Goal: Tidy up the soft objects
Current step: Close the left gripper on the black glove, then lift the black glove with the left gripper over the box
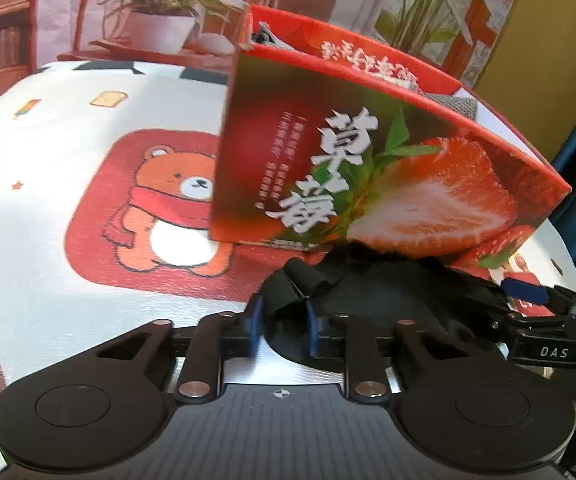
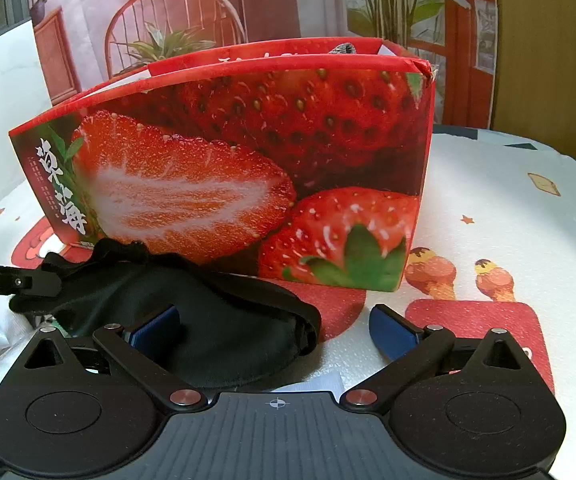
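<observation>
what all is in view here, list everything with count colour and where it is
strawberry box: one, red with strawberry print, upright on the table, open at the top
grey fabric item: one, grey, inside the box, only partly visible
black sleep mask: one, black, lying on the table in front of the box
tablecloth: one, white with red bear and ice cream prints, covering the table
potted plants: at least two, green, in the backdrop behind the table
left gripper: one, black with blue pads, shut on the mask's strap end
right gripper: one, black with blue pads, jaws open, one pad over the mask and the other over bare cloth
</observation>
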Tool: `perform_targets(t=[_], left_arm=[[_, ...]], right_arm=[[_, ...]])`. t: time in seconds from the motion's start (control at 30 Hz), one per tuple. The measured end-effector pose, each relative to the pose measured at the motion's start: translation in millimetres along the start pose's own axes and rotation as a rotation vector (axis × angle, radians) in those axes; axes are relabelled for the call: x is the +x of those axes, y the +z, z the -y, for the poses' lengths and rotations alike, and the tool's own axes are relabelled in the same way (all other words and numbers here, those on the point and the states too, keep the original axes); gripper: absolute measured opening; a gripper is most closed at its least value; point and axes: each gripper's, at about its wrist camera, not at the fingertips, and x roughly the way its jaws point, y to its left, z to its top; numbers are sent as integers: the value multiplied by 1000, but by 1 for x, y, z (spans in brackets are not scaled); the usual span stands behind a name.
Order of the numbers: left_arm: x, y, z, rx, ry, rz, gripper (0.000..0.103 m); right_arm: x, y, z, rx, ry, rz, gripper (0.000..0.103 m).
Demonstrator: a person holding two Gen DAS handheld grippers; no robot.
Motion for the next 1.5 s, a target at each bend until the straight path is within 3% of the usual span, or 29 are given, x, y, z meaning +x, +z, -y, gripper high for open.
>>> perform_targets(t=[0.13, 0.27, 0.73, 0.83, 0.97, 1.13, 1.5], left_arm=[[-13, 0, 6, 44, 23, 67, 13], [-21, -1, 13, 84, 32, 109, 12], [-24, -9, 9, 53, 5, 111, 12], [-26, -9, 9, 54, 1, 119, 12], [-31, -9, 9, 56, -4, 137, 12], [-37, -9, 13, 67, -20, 160, 12], [-66, -10, 19, 89, -41, 248, 12]], right_arm=[[-1, 0, 2, 7, 18, 4, 100], [-5, -1, 4, 13, 45, 8, 90], [-11, 10, 32, 251, 228, -44, 74], [-10, 11, 39, 297, 222, -40, 61], [-11, 6, 47, 341, 177, -38, 23], [-26, 5, 47, 341, 185, 18, 16], [-67, 14, 21, 183, 148, 145, 15]])
